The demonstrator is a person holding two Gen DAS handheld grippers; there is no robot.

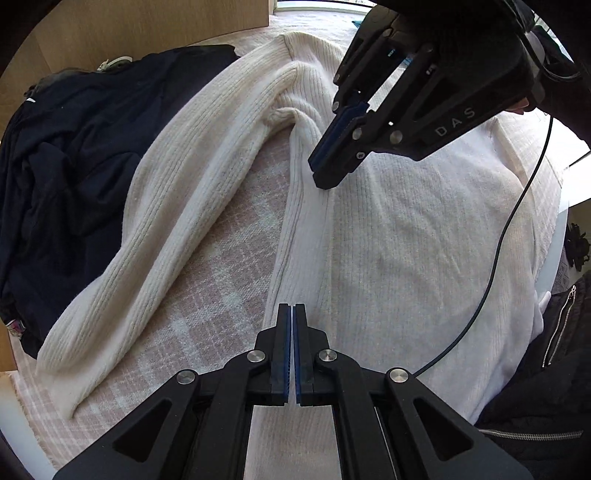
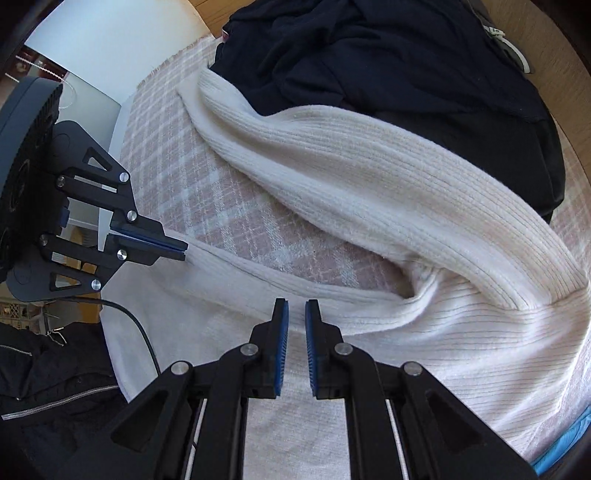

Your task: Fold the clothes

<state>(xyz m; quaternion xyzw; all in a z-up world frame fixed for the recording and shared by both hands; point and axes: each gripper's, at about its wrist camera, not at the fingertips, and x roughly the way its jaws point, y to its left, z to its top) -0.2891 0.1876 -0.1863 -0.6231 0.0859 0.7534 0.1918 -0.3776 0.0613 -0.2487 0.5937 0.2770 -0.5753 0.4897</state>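
Observation:
A white ribbed sweater [image 1: 406, 221] [image 2: 443, 332] lies flat on a pink plaid blanket [image 1: 229, 240] [image 2: 221, 184]. Its long sleeve [image 1: 166, 221] [image 2: 369, 177] stretches away from the body towards a dark pile. My left gripper [image 1: 293, 308] [image 2: 183, 251] is shut at the sweater's side edge near the hem, and the edge runs straight into its tips. My right gripper [image 2: 296, 302] [image 1: 327, 177] hovers with a narrow gap between its blue pads, tips just above the same side edge close to the armpit fold. Nothing sits between its pads.
A heap of dark navy clothes [image 1: 74, 147] [image 2: 406, 55] lies beyond the sleeve, against a wooden panel [image 1: 129, 29]. A black zipped jacket [image 1: 546, 350] [image 2: 55, 387] sits at the hem side. A black cable [image 1: 517, 221] trails over the sweater.

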